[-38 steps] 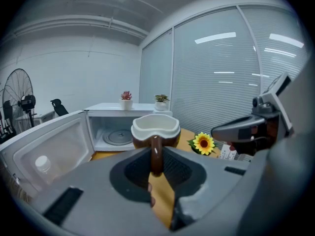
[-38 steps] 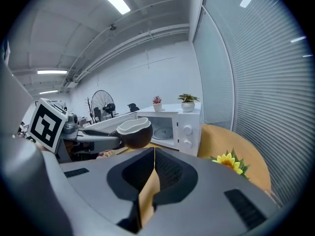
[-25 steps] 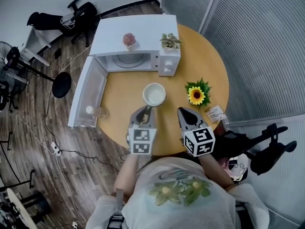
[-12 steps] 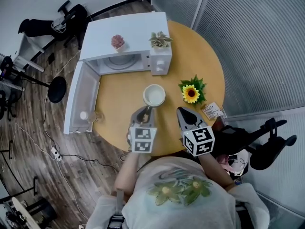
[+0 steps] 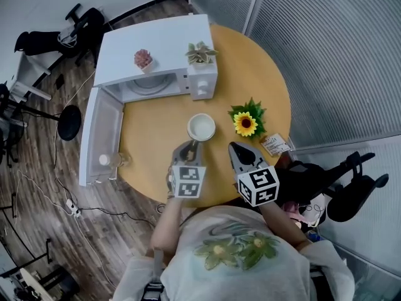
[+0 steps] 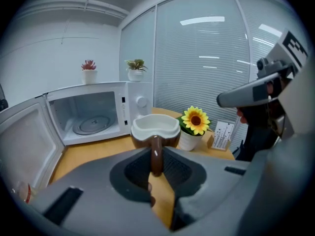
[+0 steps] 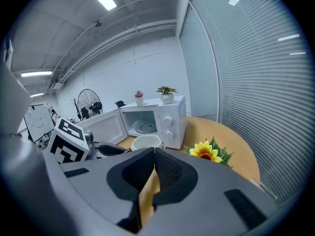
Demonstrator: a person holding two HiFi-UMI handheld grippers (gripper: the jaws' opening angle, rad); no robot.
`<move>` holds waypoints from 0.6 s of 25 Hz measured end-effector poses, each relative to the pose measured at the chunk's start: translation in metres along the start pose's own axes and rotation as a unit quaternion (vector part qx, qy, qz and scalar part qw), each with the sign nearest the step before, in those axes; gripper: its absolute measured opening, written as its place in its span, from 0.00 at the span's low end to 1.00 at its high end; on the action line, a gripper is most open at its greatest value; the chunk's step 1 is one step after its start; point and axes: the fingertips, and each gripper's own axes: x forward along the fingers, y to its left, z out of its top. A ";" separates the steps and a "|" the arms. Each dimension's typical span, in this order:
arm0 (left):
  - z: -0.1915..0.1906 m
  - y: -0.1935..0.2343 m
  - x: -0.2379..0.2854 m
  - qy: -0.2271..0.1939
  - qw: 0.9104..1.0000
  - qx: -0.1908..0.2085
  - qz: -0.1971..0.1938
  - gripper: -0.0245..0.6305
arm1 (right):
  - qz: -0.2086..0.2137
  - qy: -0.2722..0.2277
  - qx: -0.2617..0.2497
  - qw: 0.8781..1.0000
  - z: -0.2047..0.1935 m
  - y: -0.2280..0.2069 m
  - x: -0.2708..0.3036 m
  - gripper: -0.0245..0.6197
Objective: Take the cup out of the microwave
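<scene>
Grip: left tool (image 6: 156, 152) clamps cup (image 6: 155, 127) handle — cup outside microwave (image 6: 134, 108); right tool (image 7: 154, 153) closed, empty.

Nothing legible anywhere in view. The small card (image 5: 275, 145) beside the sunflower (image 5: 245, 123) carries dark print, far too fine to read. Tiny marks on the microwave (image 5: 156, 49) panel, unreadable too. The cubes (image 5: 187, 182) on the left gripper (image 5: 190, 148) and right gripper (image 5: 240, 150) show black-and-white square patterns only, no letters
</scene>
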 end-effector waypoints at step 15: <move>-0.021 -0.003 0.040 0.032 0.999 0.002 -0.024 0.12 | -0.010 0.017 0.004 1.000 -0.002 -0.010 0.013 0.07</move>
